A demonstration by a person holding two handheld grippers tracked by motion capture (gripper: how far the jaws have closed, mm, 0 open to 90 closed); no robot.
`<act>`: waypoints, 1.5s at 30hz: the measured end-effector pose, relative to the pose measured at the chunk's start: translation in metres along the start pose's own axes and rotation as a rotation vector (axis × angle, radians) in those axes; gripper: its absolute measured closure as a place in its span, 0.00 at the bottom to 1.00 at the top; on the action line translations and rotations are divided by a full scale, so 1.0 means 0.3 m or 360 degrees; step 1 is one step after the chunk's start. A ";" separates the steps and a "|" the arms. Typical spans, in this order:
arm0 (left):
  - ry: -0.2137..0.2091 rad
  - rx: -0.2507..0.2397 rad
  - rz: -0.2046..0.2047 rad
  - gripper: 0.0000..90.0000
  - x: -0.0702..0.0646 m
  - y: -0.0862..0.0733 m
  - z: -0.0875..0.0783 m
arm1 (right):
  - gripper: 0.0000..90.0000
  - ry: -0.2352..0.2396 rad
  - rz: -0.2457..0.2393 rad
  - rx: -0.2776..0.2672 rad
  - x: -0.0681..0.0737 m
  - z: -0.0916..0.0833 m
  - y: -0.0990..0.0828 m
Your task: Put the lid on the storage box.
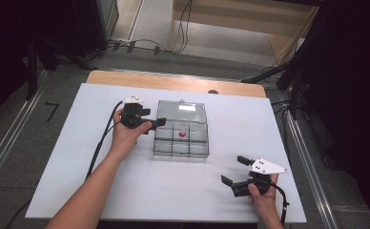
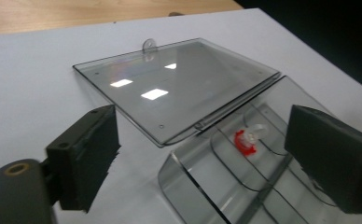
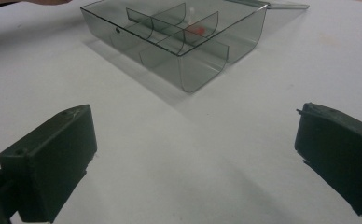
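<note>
A smoky clear compartment box [image 1: 181, 155] sits mid-table with its lid [image 1: 181, 110] swung open and lying flat behind it. A small red and white piece [image 1: 182, 134] rests in a middle compartment. My left gripper [image 1: 157, 125] is at the box's left rear corner, jaws open. In the left gripper view the lid [image 2: 170, 88], the box's corner [image 2: 193, 172] and the red piece [image 2: 247, 140] lie beyond the spread jaws of the left gripper [image 2: 205, 126]. My right gripper [image 1: 234, 169] stands open near the front right, apart from the box [image 3: 202, 60], nothing between its jaws [image 3: 195, 135].
A white sheet [image 1: 126, 191] covers the table, with a wooden strip [image 1: 173, 82] along the far edge. The left gripper's cable [image 1: 99, 143] trails down the table's left side. Dark stands and cables are on the floor beyond the table.
</note>
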State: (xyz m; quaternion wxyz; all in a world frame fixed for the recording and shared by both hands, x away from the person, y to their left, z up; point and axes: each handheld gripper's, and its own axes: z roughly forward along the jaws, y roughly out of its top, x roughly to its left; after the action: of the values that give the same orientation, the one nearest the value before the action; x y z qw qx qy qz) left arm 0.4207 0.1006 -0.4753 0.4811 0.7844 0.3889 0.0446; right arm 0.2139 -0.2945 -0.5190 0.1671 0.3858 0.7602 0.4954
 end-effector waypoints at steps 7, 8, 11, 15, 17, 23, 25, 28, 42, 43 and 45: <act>-0.0006 0.0030 -0.0127 0.24 0.056 0.020 0.054 | 0.00 -0.0005 0.0000 -0.0023 0.006 0.001 0.011; -0.0005 0.0033 -0.0140 0.26 0.063 0.023 0.059 | 0.00 0.0009 0.0035 -0.0035 0.006 0.000 0.015; -0.0004 0.0009 -0.0181 0.32 0.077 0.024 0.072 | 0.00 0.0025 0.0058 -0.0073 0.005 0.007 0.032; 0.0002 0.0066 -0.0193 0.37 0.092 0.022 0.090 | 0.00 0.0035 0.0058 -0.0076 0.014 0.027 0.060; 0.0002 0.0092 -0.0201 0.38 0.095 0.020 0.099 | 0.00 0.0033 0.0055 -0.0069 0.016 0.041 0.073; -0.0016 0.0128 -0.0250 0.39 0.108 0.014 0.120 | 0.00 0.0011 0.0103 -0.0077 -0.002 0.077 0.133; -0.0018 0.0138 -0.0255 0.39 0.109 0.016 0.127 | 0.00 0.0015 0.0125 -0.0103 -0.014 0.090 0.164; -0.0040 0.0137 -0.0290 0.39 0.110 0.015 0.138 | 0.00 0.0017 0.0130 -0.0114 -0.030 0.118 0.216; -0.0091 0.0131 -0.0384 0.38 0.134 0.009 0.155 | 0.00 -0.0032 0.0186 0.0070 -0.131 0.334 0.362; -0.0087 0.0132 -0.0384 0.38 0.133 0.010 0.154 | 0.00 -0.0038 0.0205 0.0071 -0.138 0.345 0.368; -0.0083 0.0133 -0.0381 0.38 0.132 0.011 0.154 | 0.00 -0.0036 0.0237 0.0073 -0.150 0.366 0.379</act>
State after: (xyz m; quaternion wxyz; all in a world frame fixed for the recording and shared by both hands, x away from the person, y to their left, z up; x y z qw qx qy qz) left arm 0.4706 0.0923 -0.5094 0.4598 0.7528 0.4685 -0.0499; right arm 0.3607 -0.2357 -0.4744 0.1296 0.4506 0.7386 0.4844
